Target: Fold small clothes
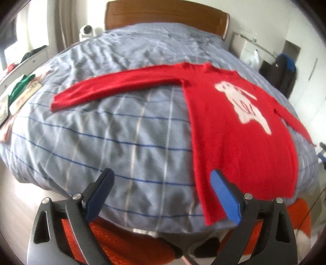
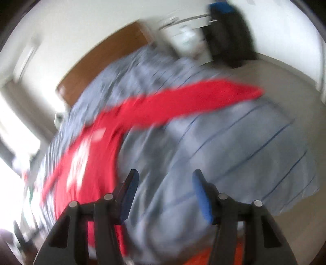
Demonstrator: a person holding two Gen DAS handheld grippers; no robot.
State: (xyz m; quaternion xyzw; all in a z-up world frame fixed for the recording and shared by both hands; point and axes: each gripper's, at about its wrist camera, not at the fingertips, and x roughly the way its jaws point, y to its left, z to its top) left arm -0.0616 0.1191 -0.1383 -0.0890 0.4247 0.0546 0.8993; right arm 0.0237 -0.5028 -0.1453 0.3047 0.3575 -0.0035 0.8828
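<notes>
A small red sweater (image 1: 234,130) with a white figure on its chest lies spread flat on the bed, sleeves out to both sides. Its hem is at the near edge of the bed. My left gripper (image 1: 163,193) is open and empty, just above the near edge of the bed, with its right blue pad over the hem's left corner. In the blurred right wrist view the sweater (image 2: 97,163) lies to the left, one sleeve (image 2: 193,102) stretched right. My right gripper (image 2: 165,195) is open and empty above the bedding, right of the sweater's body.
The bed has a grey-blue checked cover (image 1: 101,132) and a wooden headboard (image 1: 163,14). Green clothes and papers (image 1: 20,89) lie at the bed's left side. An orange item (image 1: 122,240) sits below the bed's near edge. Dark bags (image 1: 283,71) hang at the right.
</notes>
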